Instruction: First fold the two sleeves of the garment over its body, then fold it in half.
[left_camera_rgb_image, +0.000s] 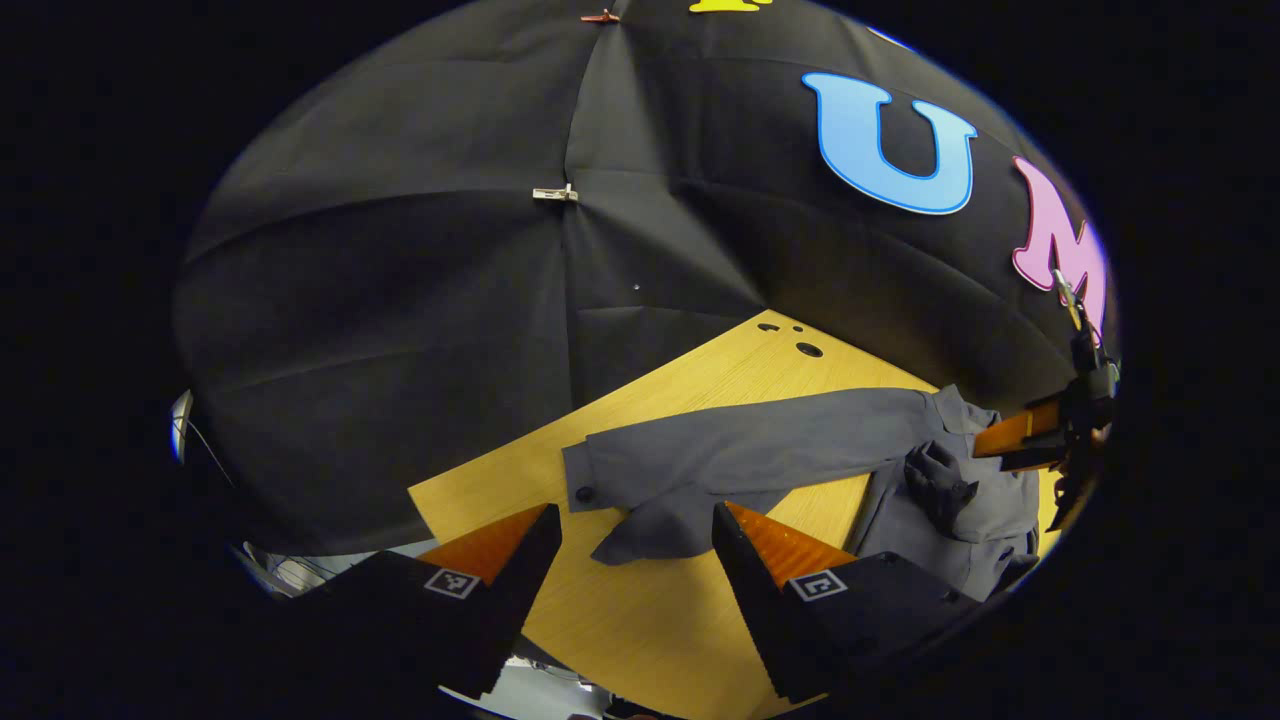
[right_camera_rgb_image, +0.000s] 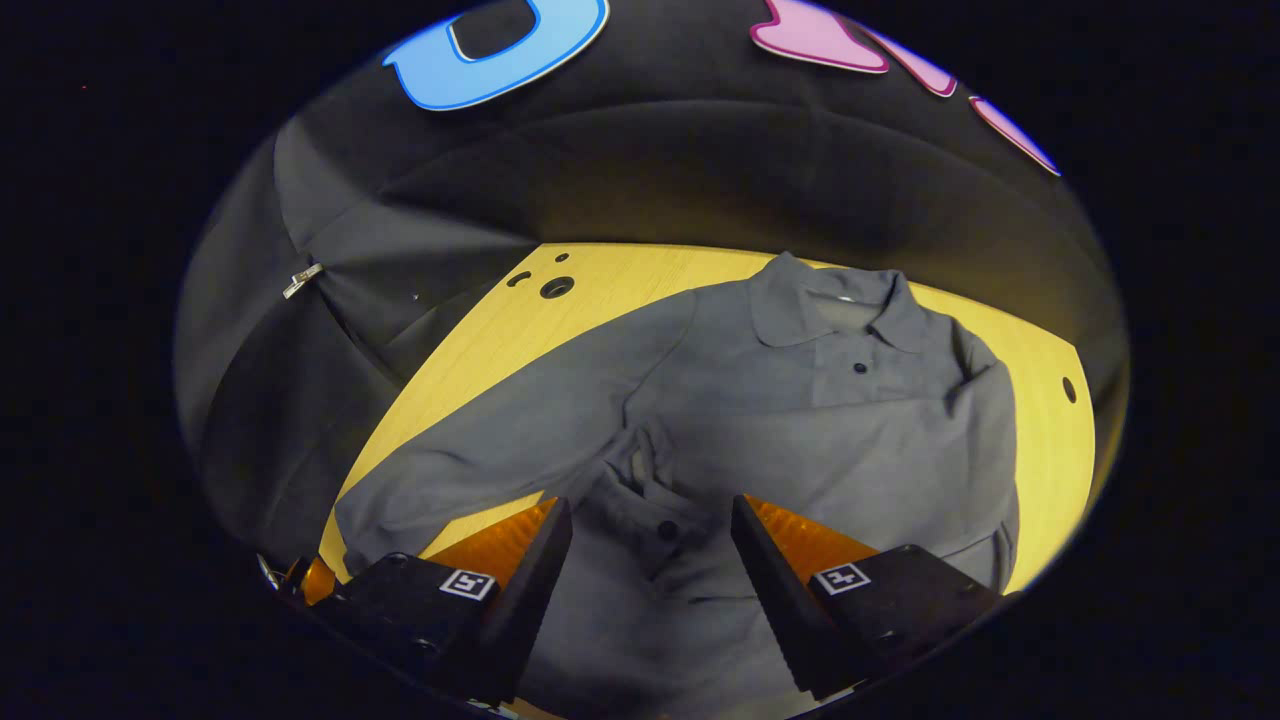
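Shirt (right_camera_rgb_image: 800, 420) lay flat on the wooden counter (right_camera_rgb_image: 480, 340), collar (right_camera_rgb_image: 835, 305) at the far side and front facing up, its placket buttoned. One sleeve (right_camera_rgb_image: 500, 440) stretched out to the left across the bare wood, well clear of the body. The other sleeve already lay folded over the body, its buttoned cuff (right_camera_rgb_image: 650, 520) bunched up near the middle of the cloth.

Your right gripper (right_camera_rgb_image: 650, 560) hung over the near part of the shirt. You had its fingers spread wide, one on each side of that cuff, and nothing sat between them that they pressed on. Whether the tips touched the cloth, I could not tell.

In the left gripper view the outstretched sleeve (left_camera_rgb_image: 740, 455) ran across the counter (left_camera_rgb_image: 640, 620), its cuff (left_camera_rgb_image: 590, 475) toward the left and a loose flap of cloth drooping at its near side. Your left gripper (left_camera_rgb_image: 635, 550) was near that cuff end, fingers wide apart and holding nothing, with the flap lying between and just beyond the tips. Far right in that view, your other gripper (left_camera_rgb_image: 1040, 440) showed over the crumpled body of the shirt (left_camera_rgb_image: 960, 500).

Black cloth wall (left_camera_rgb_image: 420, 300) stood behind the counter, pinned with a small clip (left_camera_rgb_image: 555, 193). A few dark holes (right_camera_rgb_image: 555, 287) marked the counter's far left corner.
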